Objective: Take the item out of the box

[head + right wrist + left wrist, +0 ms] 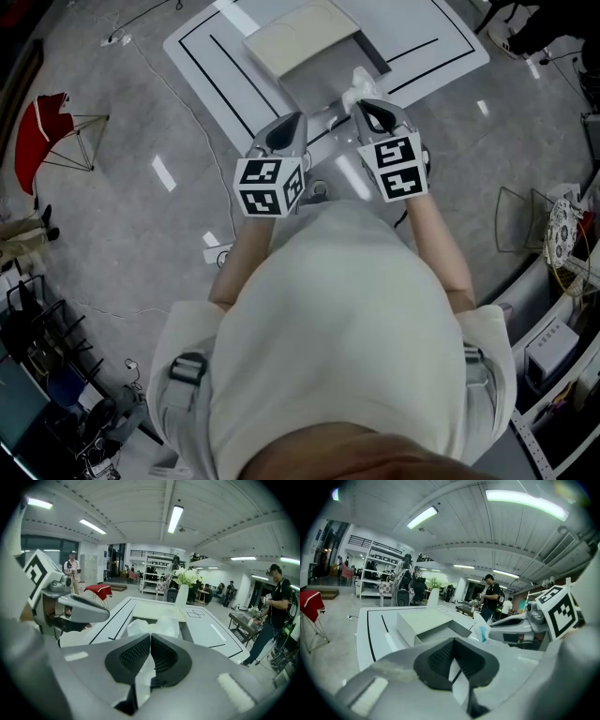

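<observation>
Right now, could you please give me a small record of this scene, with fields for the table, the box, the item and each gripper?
surface: white table with black lines
container: box, open, on the table
item: plastic bag, pale and crumpled, raised over the box's near end
right gripper: shut on the plastic bag
left gripper: shut, empty, beside the right gripper
progress: bag gripped; whether it is fully clear of the box cannot be told
</observation>
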A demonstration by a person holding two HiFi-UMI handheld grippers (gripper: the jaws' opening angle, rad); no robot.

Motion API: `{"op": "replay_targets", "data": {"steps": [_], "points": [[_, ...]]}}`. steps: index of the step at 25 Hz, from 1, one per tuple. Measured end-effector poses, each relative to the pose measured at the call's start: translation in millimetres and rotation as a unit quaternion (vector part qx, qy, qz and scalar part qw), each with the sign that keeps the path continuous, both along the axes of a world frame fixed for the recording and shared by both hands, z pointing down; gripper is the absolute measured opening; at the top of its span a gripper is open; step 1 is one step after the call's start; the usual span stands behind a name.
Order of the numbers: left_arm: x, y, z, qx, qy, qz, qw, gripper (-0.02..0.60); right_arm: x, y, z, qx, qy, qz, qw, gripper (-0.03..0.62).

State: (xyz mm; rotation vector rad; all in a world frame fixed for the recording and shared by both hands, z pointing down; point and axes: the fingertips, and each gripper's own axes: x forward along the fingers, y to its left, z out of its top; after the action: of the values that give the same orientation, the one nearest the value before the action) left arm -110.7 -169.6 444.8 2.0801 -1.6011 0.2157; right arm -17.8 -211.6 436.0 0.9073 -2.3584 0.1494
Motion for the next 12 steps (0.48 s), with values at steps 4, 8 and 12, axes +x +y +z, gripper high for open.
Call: {"op": "replay_targets", "data": {"steps": [4,8,12], "points": [[23.0,17.7,-7.4,0.004,0.001,-0.006,1.0,0.0,22.8,23.2,-14.6,0.008,-0.021,0.003,1.0,0.008],[46.6,40.1,-12.2,0.008,0.002,-0.012,0.9999,0.0,45.4,48.6,-20.6,0.011,-0.036,0.002,0.999,0.008],[64.9,67.2,-16.0,0.012,0.004,-0.018,0.9998,0.0,62.4,78.0,-22.6,0.015,-0.051,0.003,0.999,0.008]]}}
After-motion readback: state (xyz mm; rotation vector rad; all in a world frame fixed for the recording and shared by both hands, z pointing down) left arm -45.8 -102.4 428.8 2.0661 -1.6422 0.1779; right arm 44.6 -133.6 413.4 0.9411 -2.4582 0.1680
